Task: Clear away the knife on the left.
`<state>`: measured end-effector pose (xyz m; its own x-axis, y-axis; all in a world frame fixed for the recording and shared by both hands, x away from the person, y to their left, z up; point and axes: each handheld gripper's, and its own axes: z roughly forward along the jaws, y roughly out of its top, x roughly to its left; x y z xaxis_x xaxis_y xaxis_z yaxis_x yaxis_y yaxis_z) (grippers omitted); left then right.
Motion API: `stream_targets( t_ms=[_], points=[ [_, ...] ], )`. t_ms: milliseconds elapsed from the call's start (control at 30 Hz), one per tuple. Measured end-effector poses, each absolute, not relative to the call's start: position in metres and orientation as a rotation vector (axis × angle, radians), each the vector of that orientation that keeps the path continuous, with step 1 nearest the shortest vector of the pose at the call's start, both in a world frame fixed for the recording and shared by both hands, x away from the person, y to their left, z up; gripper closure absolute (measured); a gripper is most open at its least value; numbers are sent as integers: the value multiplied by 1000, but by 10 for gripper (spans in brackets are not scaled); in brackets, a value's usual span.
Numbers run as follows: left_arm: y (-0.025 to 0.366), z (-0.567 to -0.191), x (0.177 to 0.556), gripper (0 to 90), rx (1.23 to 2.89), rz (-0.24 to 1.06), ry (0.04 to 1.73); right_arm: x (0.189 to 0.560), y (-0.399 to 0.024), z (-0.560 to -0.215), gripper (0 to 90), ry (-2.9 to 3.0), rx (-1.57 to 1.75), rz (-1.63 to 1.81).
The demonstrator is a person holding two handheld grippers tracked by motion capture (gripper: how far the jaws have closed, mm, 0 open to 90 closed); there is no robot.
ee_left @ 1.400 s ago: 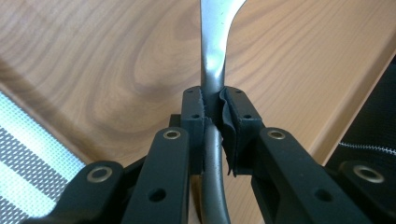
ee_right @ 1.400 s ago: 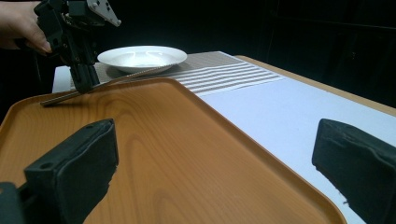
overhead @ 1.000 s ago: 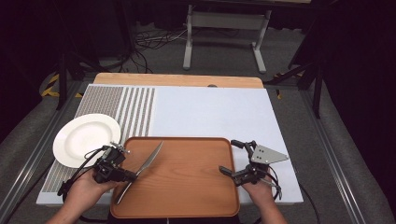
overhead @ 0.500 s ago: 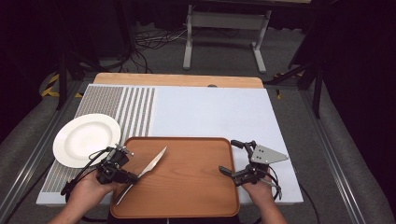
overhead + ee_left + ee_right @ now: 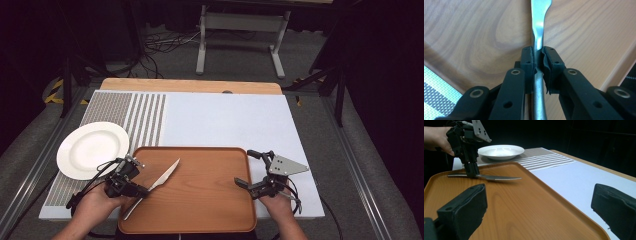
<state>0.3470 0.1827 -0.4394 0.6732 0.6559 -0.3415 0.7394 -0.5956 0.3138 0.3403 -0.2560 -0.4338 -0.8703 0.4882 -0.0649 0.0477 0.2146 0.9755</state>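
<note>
From the bottom of the high view the person's two forearms reach forward to the near edge of the table, one hand at each near corner of the rectangular brown wooden tray (image 5: pixel 200 210). The left hand (image 5: pixel 95 204) sits at the tray's near-left corner, and its black left gripper (image 5: pixel 139 189) points inward across the tray's left rim. In the left gripper view its jaws stand nearly together, pinching the neck of a silver metal table knife (image 5: pixel 538 45) where handle meets blade; the rubber pads (image 5: pixel 547 65) press against the metal on both sides. The knife lies slantwise over the tray's left part, its blade tip toward the tray's far middle and its handle end running back toward the near-left edge. In the right gripper view the knife is level, the gripper pointing down onto it from above; whether the blade touches the wood I cannot tell. The right hand (image 5: pixel 276 205) rests at the tray's near-right corner, and the black right gripper (image 5: pixel 251 170) points left, with its jaws spread wide and nothing between them, straddling the tray's right rim. A round white ceramic plate (image 5: pixel 92 149) sits on the grey-and-white striped mat (image 5: pixel 145 115), just beyond the tray's far-left corner.
</note>
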Motion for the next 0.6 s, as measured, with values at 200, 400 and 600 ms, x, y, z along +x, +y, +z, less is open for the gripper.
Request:
stream_targets(
  t_ms=[200,400,600],
  points=[
    [184,-434,346,597,2443,-233,1025,340,-256,-434,11,2137,499,1695],
    [183,-426,345,362,2401,-202,925,340,-256,-434,11,2136,499,1697],
    [178,-423,347,292,2430,-100,736,340,-256,-433,11,2134,497,1699]
  ],
)
